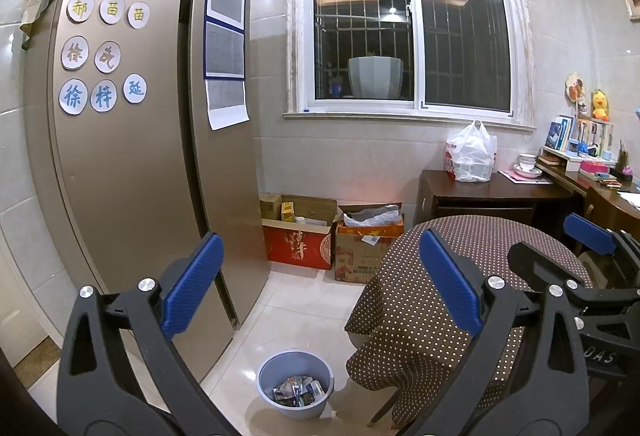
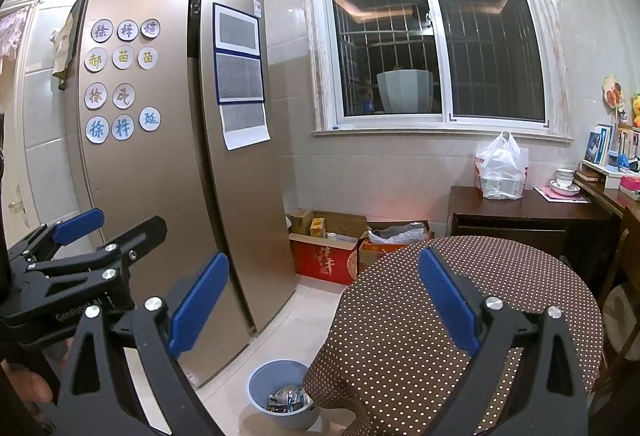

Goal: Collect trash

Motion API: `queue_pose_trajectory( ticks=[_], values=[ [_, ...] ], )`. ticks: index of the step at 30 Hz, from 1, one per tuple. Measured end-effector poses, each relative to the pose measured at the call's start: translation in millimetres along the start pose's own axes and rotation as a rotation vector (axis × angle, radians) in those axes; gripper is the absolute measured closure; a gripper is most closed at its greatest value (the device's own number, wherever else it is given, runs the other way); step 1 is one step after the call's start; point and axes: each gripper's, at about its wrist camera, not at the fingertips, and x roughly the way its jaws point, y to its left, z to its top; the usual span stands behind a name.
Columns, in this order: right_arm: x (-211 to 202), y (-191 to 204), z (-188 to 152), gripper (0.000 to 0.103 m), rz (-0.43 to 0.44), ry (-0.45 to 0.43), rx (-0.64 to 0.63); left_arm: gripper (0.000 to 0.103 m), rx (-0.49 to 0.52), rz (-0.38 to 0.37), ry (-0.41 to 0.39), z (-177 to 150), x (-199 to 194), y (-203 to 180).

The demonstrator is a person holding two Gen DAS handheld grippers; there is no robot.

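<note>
Two claws, left [image 1: 320, 276] and right [image 2: 324, 300], hang spread apart and empty above the counter [image 2: 460, 316]. Trash sits in the bin [image 1: 295, 388] on the floor by the counter's edge. The overhanging cloth could snag a claw reaching down.

A round blue-grey bin [image 1: 295, 384] stands upright on the floor, holding crumpled wrappers [image 1: 298, 391].

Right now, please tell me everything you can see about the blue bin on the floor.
The bin is a small round bucket, grey-blue, and looks like plastic. It stands upright and open, with no lid, on the pale tiled floor. It sits between the fridge and the table with the dotted brown cloth, close to the hanging cloth edge. Inside lie crumpled colourful wrappers, filling only the bottom. Neither tool touches it.
</note>
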Motion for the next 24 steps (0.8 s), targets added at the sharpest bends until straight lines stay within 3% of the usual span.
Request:
queue_pose_trajectory(
  ticks=[24],
  values=[
    [1.0, 0.4, 0.1, 0.009, 0.0, 0.001, 0.001, 0.007, 0.001, -0.001, 0.001, 0.6, 1.8, 1.7]
  ],
)
